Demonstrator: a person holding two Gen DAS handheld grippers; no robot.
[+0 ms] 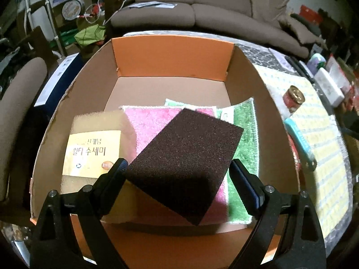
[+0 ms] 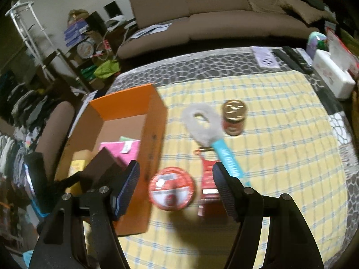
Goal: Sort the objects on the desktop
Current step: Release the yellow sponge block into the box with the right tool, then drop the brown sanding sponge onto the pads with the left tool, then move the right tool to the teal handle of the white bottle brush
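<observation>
My left gripper [image 1: 178,168] is shut on a dark brown sponge [image 1: 184,159] and holds it over the open orange cardboard box [image 1: 170,56]. Inside the box lie a yellow packaged sponge [image 1: 94,148], a pink cloth [image 1: 145,123] and a green cloth [image 1: 244,134]. My right gripper [image 2: 176,174] is open and empty above the yellow checked cloth [image 2: 280,157]. Below it lie a round red tin [image 2: 171,188] and a red packet [image 2: 208,183]. A white brush with a blue handle [image 2: 208,127] and a small jar with a gold lid [image 2: 233,116] lie beyond.
The box also shows in the right wrist view [image 2: 154,134], left of my right gripper. A white box [image 2: 332,76] and remote controls [image 2: 294,60] sit at the table's far right. A brown sofa [image 2: 213,15] stands behind the table. A chair [image 1: 15,112] is at the left.
</observation>
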